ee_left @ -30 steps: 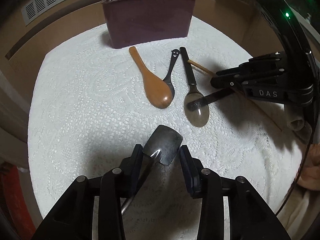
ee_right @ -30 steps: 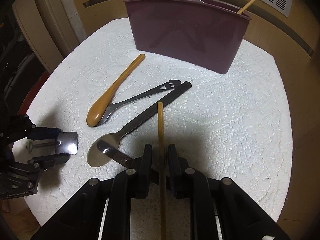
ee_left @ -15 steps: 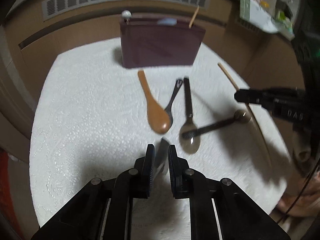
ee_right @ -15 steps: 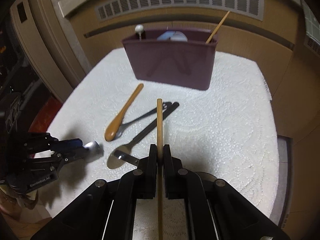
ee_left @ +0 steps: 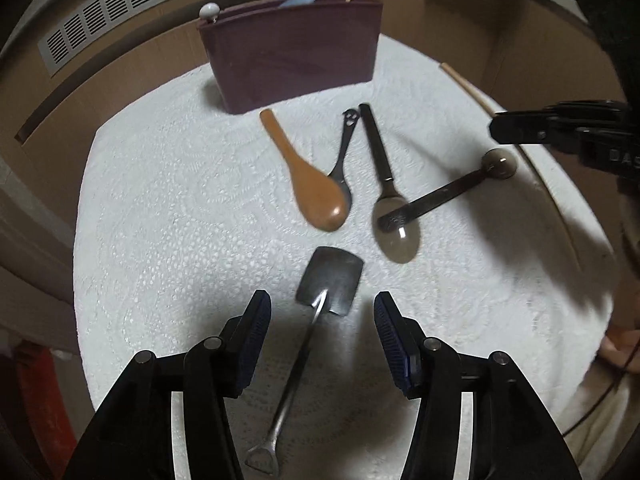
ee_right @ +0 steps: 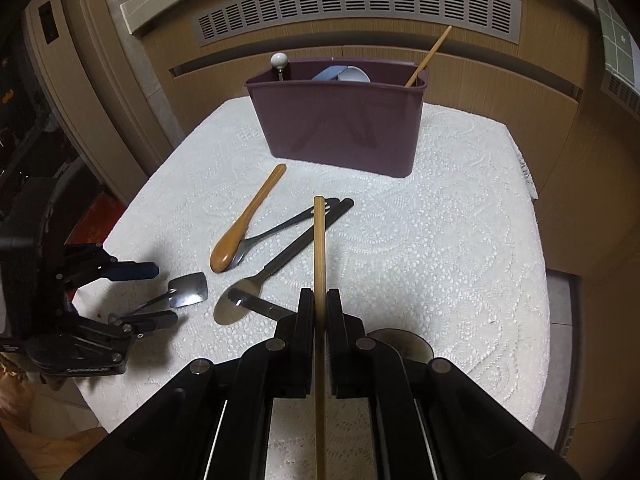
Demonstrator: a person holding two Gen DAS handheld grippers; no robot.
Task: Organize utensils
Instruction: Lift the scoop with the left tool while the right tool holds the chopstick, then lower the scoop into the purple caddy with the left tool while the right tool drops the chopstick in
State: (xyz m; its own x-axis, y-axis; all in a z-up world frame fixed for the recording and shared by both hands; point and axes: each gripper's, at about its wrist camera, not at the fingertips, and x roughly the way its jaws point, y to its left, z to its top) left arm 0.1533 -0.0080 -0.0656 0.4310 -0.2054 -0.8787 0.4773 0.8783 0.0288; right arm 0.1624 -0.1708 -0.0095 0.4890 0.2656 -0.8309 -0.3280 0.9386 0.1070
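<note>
Utensils on the cloth, one chopstick in your right grip

Utensils lie loose on the white lace tablecloth [ee_right: 460, 240] in front of the maroon holder [ee_right: 340, 128], which stands upright at the far side of the cloth. Your left gripper [ee_left: 320, 320] is low over the near part of the cloth, pointing toward the holder, its fingers [ee_left: 252, 332] spread wide and gripping nothing. Between them, apart from both pads, lies the small metal spatula [ee_left: 330, 280], flat on the cloth with its square blade toward the holder and its thin handle running back toward you.

Your right gripper [ee_right: 319, 308] is held higher, aimed at the holder, with its fingers [ee_right: 306, 320] pressed together on a wooden chopstick [ee_right: 319, 240]. The stick runs straight forward between the pads, its tip clear of the cloth and over the handles of the utensils below.

On the cloth ahead of the spatula, the wooden spoon [ee_left: 312, 184] lies with its bowl near you and its handle angled toward the holder. A dark metal spoon [ee_left: 344, 160] rests just beside it, bowl partly tucked under the wooden one. Next to that lies a black-handled spoon [ee_left: 388, 196], and the flat handle of a round-headed scoop [ee_left: 448, 192] crosses its bowl.

Inside the holder you can see a white-knobbed utensil [ee_right: 279, 62], a pale blue item [ee_right: 340, 74] and a second chopstick [ee_right: 428, 56] leaning out at the right end.
</note>
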